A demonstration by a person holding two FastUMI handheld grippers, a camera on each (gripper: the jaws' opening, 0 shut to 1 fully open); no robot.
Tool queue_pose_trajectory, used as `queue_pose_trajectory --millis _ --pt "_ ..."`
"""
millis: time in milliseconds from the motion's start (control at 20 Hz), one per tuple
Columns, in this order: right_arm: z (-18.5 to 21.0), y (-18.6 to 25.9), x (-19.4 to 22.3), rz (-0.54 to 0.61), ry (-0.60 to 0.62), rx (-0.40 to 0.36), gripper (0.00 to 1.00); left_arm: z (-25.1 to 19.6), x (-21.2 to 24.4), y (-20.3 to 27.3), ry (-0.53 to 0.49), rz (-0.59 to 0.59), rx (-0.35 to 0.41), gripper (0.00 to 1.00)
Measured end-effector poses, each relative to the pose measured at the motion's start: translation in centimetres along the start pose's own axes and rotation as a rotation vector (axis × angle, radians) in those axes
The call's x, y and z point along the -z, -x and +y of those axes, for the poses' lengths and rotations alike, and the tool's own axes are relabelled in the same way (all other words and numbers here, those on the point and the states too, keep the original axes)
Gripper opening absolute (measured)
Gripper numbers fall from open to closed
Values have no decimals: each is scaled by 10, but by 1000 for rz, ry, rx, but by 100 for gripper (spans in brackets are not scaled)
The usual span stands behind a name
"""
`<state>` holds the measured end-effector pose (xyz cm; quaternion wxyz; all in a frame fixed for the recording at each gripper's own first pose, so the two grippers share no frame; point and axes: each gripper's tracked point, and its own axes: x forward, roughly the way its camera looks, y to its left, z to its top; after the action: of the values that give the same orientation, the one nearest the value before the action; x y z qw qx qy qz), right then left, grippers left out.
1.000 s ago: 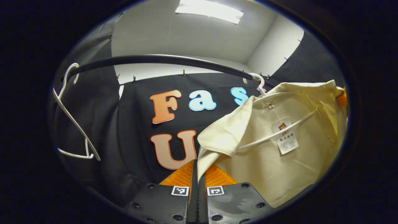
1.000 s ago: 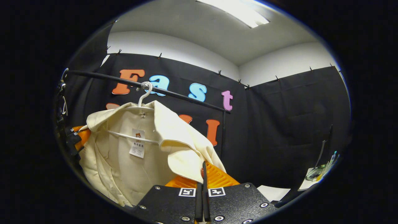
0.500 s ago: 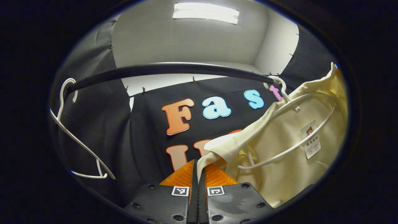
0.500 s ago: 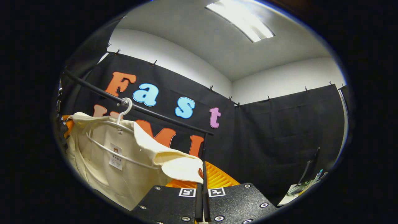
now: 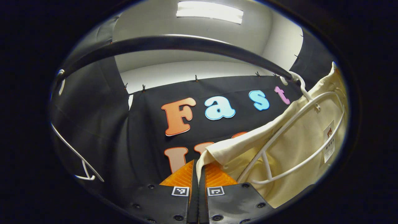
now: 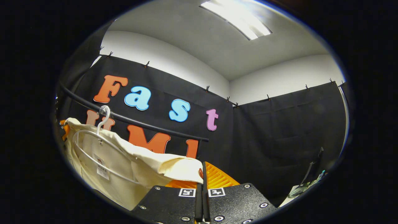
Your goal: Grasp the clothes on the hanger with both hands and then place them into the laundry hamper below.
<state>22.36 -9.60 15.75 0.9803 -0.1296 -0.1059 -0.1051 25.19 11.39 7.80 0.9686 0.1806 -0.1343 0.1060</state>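
I am working the first step of the task, judging by how things lie: the cream shirt is gripped at both shoulders but is not yet off its white hanger, which is hooked on the black rail arching across the top of the left gripper view. The next move, as I read it, calls for drawing the cloth sideways and down until it slides free of the hanger's arms, then lowering it toward the hamper, which I am not seeing here. In the left gripper view the shirt is filling the lower right of the frame, its edge running down to the left gripper at bottom centre, whose orange fingers are clenched on the fabric. In the right gripper view the shirt is hanging at lower left, stretched toward bottom centre, where the right gripper is pinching its corner between closed fingers. A second, bare hanger is dangling at the left edge of the left gripper view.
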Motion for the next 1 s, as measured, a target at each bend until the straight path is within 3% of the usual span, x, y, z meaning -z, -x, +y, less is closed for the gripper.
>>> queue_pose_trajectory --millis 400,1000 --pt "17 -58 34 15 -17 -10 0 -9 32 -4 29 95 30 7" --pt "29 -60 101 114 45 -33 0 -25 64 11 66 198 83 7"
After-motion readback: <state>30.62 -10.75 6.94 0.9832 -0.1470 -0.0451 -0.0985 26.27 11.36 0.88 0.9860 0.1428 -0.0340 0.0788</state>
